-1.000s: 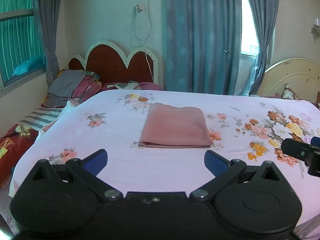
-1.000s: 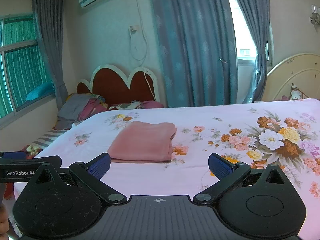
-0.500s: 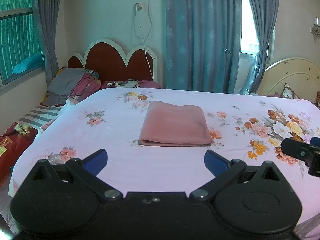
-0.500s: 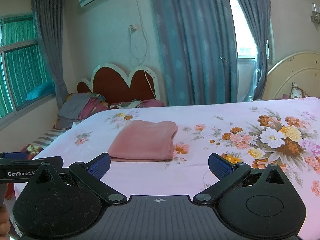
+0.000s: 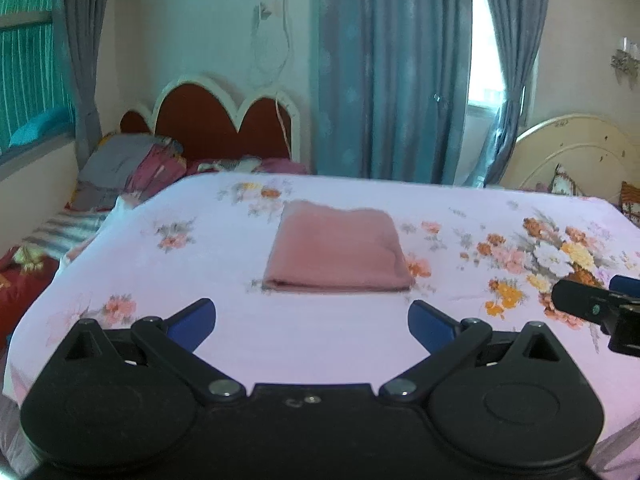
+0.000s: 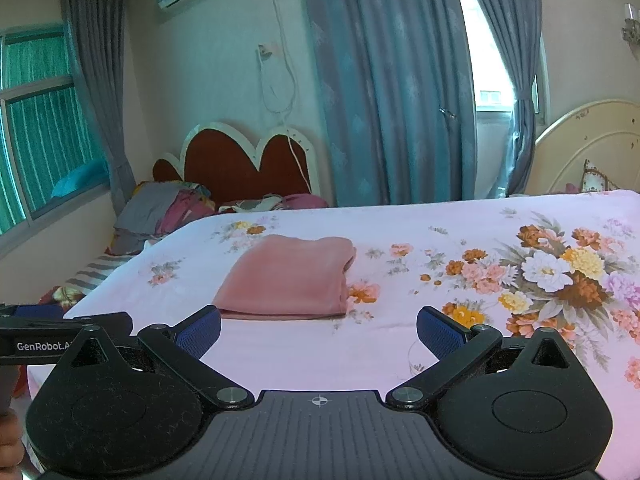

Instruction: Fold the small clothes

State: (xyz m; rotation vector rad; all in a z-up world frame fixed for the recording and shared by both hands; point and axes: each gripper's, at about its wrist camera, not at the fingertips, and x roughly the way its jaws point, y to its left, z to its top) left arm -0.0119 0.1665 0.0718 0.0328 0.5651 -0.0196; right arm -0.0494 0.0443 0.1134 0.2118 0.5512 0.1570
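1. Your left gripper [image 5: 312,316] has its jaws spread wide and holds nothing; it hangs above the near part of the bed [image 5: 132,280].
2. Your right gripper [image 6: 318,326] is just as wide and just as empty, beside the left one.
3. The pink garment [image 5: 338,254] lies flat on the floral sheet near the middle of the bed, beyond both tools and touching neither. It already looks folded into a neat rectangle.
4. The risk, as I judge it: reaching in again could snag the top layer or drag the sheet under it, undoing the fold.
5. The heap of clothes [image 6: 160,212] by the headboard lies well apart; fetching from it means a long reach.
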